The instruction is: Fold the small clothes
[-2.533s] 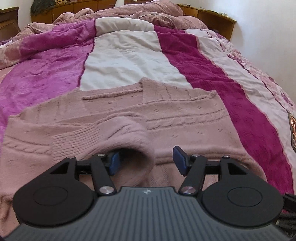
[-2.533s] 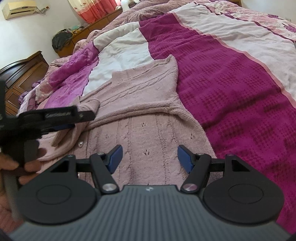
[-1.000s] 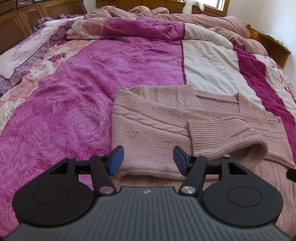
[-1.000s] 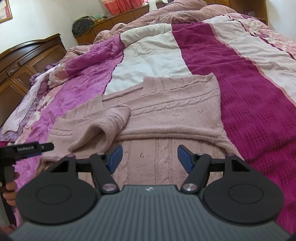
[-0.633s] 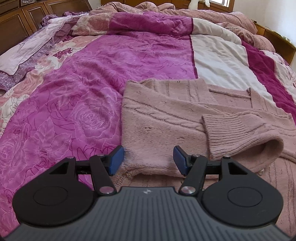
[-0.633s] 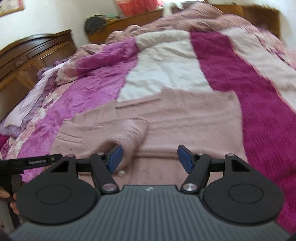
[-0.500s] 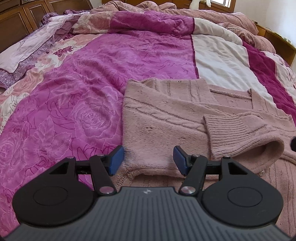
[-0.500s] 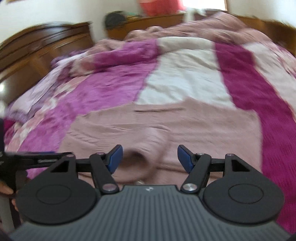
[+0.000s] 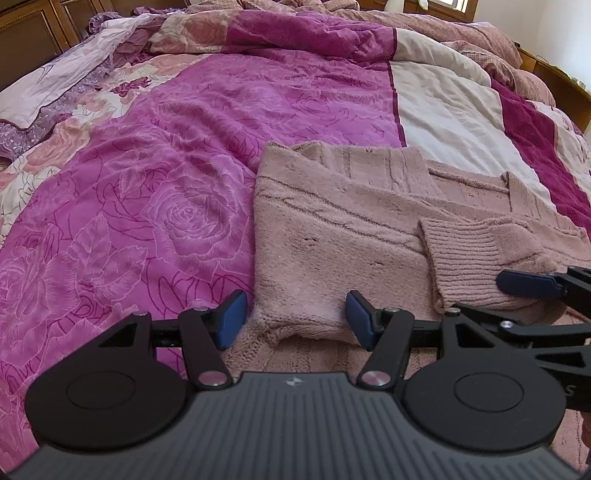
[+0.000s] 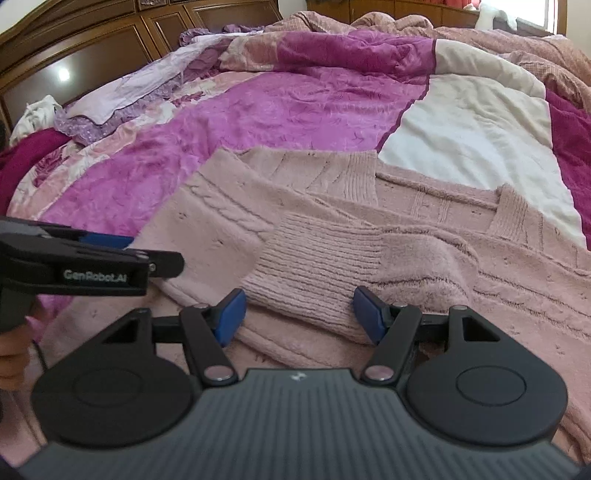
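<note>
Magenta rose-print bedspread [image 9: 147, 192] under pink sweater [image 9: 332, 229], wooden headboard [image 10: 92, 48] behind

The bed [image 9: 110, 206] is covered by a patchwork quilt [image 10: 288, 110] of magenta rose-print, cream and dark crimson panels. A pink knitted cardigan [image 9: 332, 229] is laid directly on the quilt, partly folded, its ribbed cuff [image 10: 314, 258] resting on top. Toward ten o'clock, lilac bedding [image 10: 129, 92] is bunched; toward twelve o'clock, a pink blanket [image 9: 443, 26] is heaped.
</note>
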A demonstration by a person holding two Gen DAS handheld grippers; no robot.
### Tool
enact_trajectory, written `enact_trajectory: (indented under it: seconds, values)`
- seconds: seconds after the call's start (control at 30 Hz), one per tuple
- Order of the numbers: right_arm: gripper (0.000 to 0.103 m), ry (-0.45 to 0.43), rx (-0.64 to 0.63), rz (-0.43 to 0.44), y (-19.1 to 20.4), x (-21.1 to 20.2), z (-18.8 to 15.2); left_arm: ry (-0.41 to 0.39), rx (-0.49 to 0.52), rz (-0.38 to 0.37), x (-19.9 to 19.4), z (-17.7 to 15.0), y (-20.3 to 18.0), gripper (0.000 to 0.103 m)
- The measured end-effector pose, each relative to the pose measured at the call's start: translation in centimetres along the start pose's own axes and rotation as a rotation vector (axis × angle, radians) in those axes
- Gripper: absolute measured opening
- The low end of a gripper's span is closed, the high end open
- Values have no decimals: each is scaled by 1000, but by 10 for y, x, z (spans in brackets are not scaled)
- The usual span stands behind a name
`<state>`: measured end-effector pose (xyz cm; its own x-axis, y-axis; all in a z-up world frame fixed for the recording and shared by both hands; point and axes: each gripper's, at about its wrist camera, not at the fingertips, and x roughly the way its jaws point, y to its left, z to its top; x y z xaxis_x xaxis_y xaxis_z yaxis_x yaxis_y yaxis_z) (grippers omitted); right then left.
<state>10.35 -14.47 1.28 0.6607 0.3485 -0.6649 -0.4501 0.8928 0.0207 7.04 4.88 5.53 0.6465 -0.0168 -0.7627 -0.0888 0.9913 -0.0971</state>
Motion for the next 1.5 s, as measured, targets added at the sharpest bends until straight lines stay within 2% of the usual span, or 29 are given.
enact_trajectory:
  seconds: [0.03, 0.13, 0.2, 0.23, 0.3, 0.37, 0.63, 0.87, 1.07, 1.23, 1.4, 1.5]
  values:
    - [67, -4, -1, 1, 0, 0, 0, -1, 3, 2, 0, 0, 0, 67]
    - [55, -13, 3, -17, -1, 1, -1, -3, 9, 7, 0, 0, -2, 67]
    - [40, -18, 19, -35, -5, 2, -2, -5, 12, 10, -1, 0, -3, 67]
    - [37, -21, 33, -36, -8, 1, -2, -6, 14, 10, -1, 0, -4, 67]
    - [19, -29, 70, -28, -14, -1, -1, -8, 15, 12, -2, 0, -5, 67]
    - [10, -45, 111, -3, -20, -5, 1, -12, 15, 10, -4, 1, -6, 67]
    - [8, -205, 213, -22, -45, -52, 12, -60, 39, 2, -23, 7, -13, 67]
    - [8, -285, 305, -115, -89, -94, -2, -78, 49, -6, -29, 9, -21, 67]
    - [8, -253, 442, -200, -133, -106, -38, -78, 58, -1, -26, 10, -28, 67]
    - [11, -180, 520, -254, -156, -106, -66, -78, 72, 8, -21, 12, -34, 67]
    - [12, -88, 537, -286, -169, -110, -83, -80, 98, 21, -18, 14, -39, 67]
    - [12, -75, 535, -281, -175, -120, -84, -82, 107, 23, -16, 17, -40, 67]
